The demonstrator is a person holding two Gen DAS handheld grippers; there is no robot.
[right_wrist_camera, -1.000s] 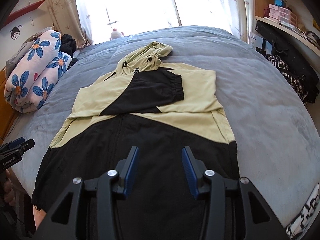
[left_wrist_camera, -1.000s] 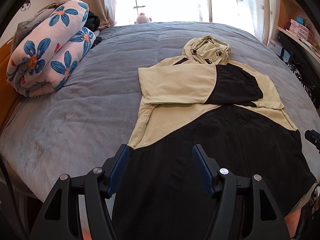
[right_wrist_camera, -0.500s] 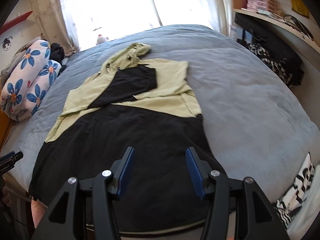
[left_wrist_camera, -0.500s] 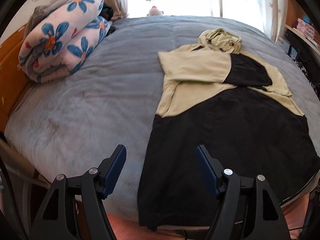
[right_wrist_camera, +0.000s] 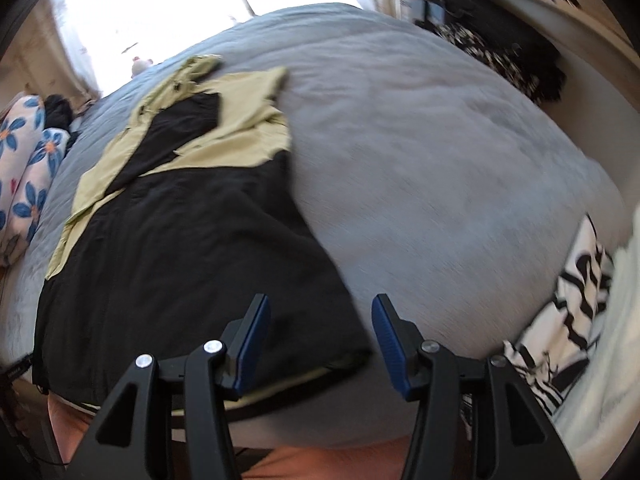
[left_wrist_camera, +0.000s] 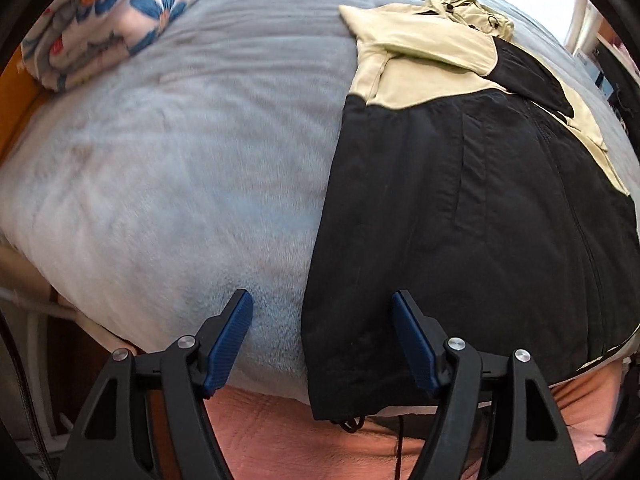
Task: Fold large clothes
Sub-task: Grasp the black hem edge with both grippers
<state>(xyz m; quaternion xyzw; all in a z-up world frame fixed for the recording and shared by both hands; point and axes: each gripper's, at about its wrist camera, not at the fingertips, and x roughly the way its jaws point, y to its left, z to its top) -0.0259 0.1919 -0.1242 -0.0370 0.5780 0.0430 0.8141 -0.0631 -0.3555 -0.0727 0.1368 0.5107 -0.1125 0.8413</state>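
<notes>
While the black-and-khaki hooded jacket (left_wrist_camera: 472, 208) lies flat on the grey plush bedspread (left_wrist_camera: 180, 168), hood far, hem nearest me, I hold both grippers spread and empty: my left gripper (left_wrist_camera: 322, 344) straddles the hem's left corner, my right gripper (right_wrist_camera: 320, 340) its right corner (right_wrist_camera: 352, 354).

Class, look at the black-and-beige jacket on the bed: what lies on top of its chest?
On the jacket chest lie both folded sleeves, crossed. They cover the upper zipper and whatever is beneath them.
</notes>
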